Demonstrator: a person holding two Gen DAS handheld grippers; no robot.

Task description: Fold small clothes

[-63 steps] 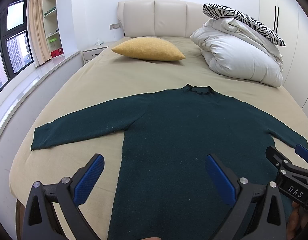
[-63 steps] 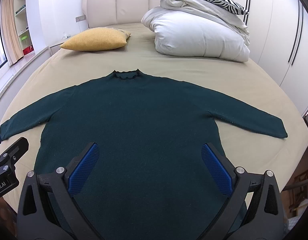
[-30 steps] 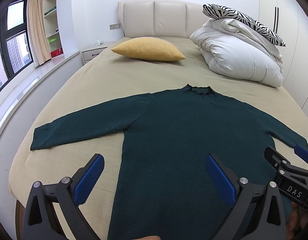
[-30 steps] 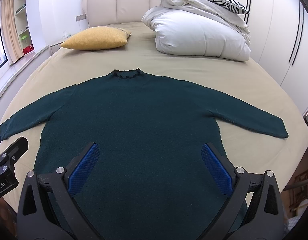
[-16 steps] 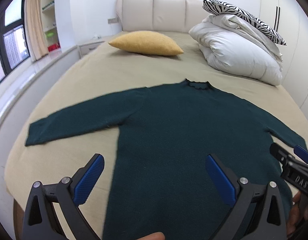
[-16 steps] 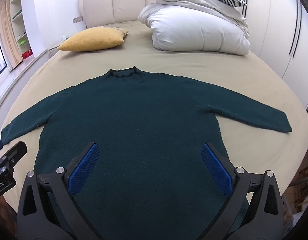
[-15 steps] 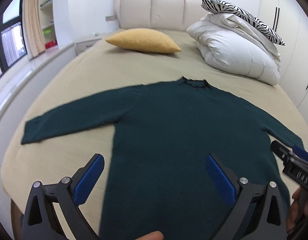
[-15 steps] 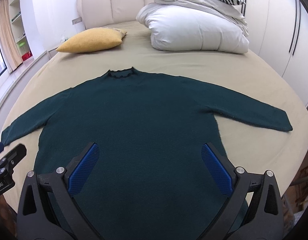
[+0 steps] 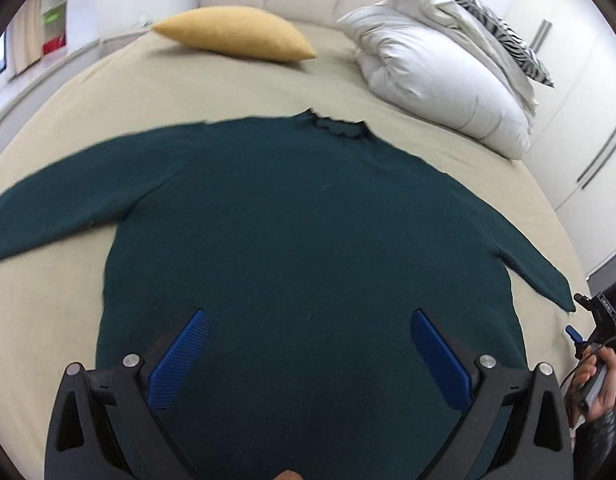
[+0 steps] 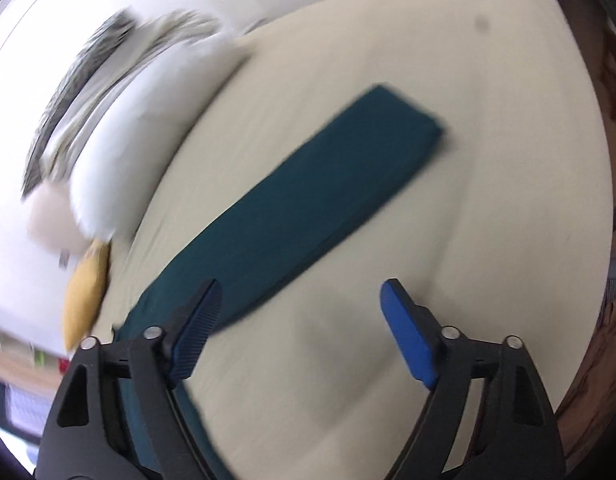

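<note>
A dark green long-sleeved sweater (image 9: 299,232) lies flat on the beige bed (image 9: 107,92), sleeves spread, collar toward the headboard. My left gripper (image 9: 308,344) is open and empty, above the sweater's lower body. My right gripper (image 10: 297,320) is open and empty, tilted, over bare sheet beside the sweater's right sleeve (image 10: 308,208), whose cuff (image 10: 412,120) lies ahead. The right gripper also shows in the left wrist view (image 9: 600,320) at the far right, past the cuff.
A yellow pillow (image 9: 235,40) lies near the headboard. A folded white duvet (image 9: 440,88) with a zebra-striped pillow (image 9: 468,8) on it sits at the bed's far right. White wardrobe doors (image 9: 588,120) stand to the right. The bed's edge runs near the right cuff.
My left gripper has moved forward and right over the sweater's body. My right gripper has swung right and rolled, now facing the right sleeve instead of the whole sweater.
</note>
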